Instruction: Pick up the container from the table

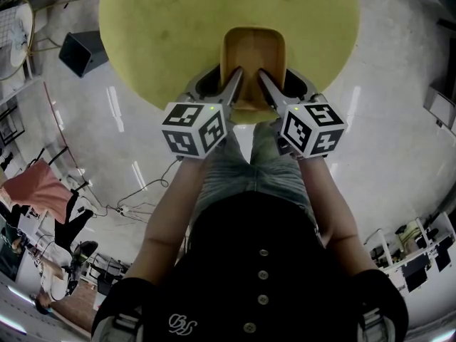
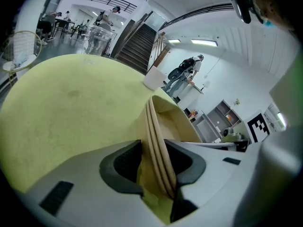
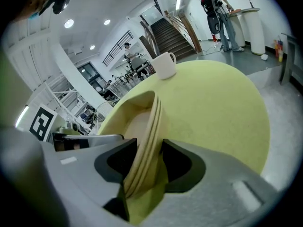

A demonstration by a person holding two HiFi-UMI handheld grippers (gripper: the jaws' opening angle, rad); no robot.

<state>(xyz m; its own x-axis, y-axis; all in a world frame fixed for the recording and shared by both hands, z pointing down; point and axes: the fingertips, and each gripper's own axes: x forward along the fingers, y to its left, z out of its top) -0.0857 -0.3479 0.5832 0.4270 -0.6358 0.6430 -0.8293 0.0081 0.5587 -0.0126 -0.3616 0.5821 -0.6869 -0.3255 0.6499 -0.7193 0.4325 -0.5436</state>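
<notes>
A tan, rounded-rectangle container (image 1: 253, 52) lies at the near edge of the round yellow table (image 1: 142, 34). My left gripper (image 1: 234, 85) is shut on its left wall, and my right gripper (image 1: 268, 85) is shut on its right wall. In the left gripper view the thin layered wall of the container (image 2: 158, 126) stands pinched between the dark pads of the left gripper (image 2: 154, 163). The right gripper view shows the same on the other side: the container (image 3: 142, 122) is clamped by the right gripper (image 3: 147, 163). Whether its base still touches the table is hidden.
A white cup (image 3: 165, 65) stands at the table's far side, also in the left gripper view as a white cup (image 2: 152, 78). On the floor lie a black box (image 1: 82, 52) and cables (image 1: 135, 191). A staircase (image 2: 137, 46) and people are far off.
</notes>
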